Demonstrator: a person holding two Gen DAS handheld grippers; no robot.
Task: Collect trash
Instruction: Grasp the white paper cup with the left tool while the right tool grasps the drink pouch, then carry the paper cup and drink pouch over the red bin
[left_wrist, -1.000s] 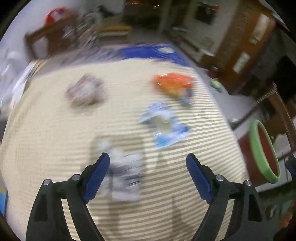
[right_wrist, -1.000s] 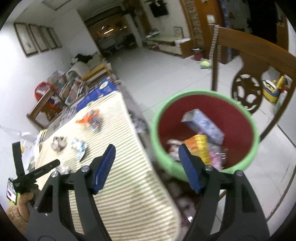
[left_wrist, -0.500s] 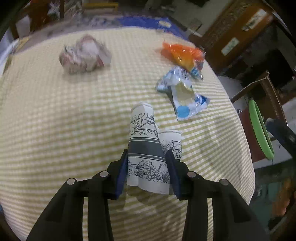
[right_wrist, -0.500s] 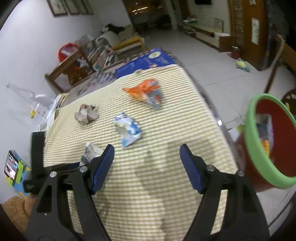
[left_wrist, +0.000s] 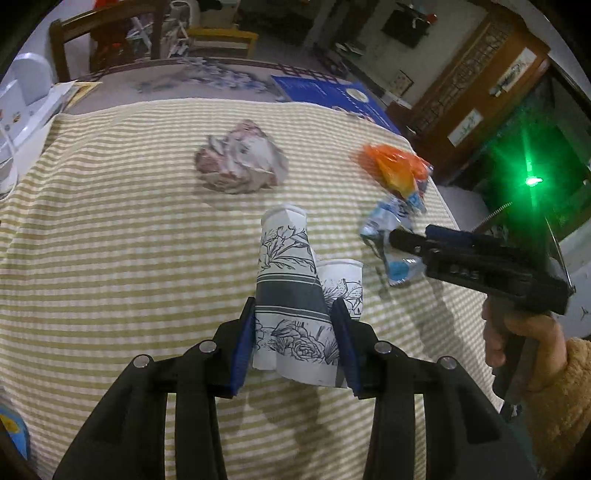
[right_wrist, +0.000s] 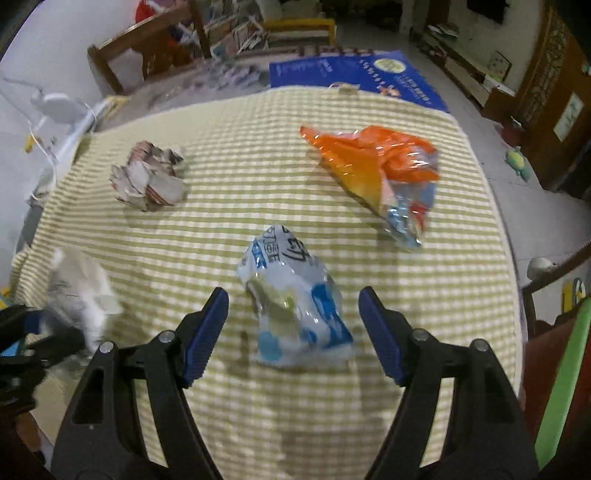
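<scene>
Your striped tabletop (right_wrist: 258, 424) wasn't clear yet: the orange wrapper (right_wrist: 380, 166) and the crumpled paper ball (right_wrist: 149, 177) both sat untouched at the far side, and the blue-white wrapper (right_wrist: 295, 306) lay nearer. The green-rimmed bin (right_wrist: 565, 376) waited off the right edge, so I'd guess you were maybe halfway. Your left tool (left_wrist: 295, 336) was clamped tight on the flattened floral paper cups (left_wrist: 291, 291), just off the cloth. Your right tool (right_wrist: 295, 332) stood wide, nothing gripped, with that blue-white wrapper lying right between its pads.
</scene>
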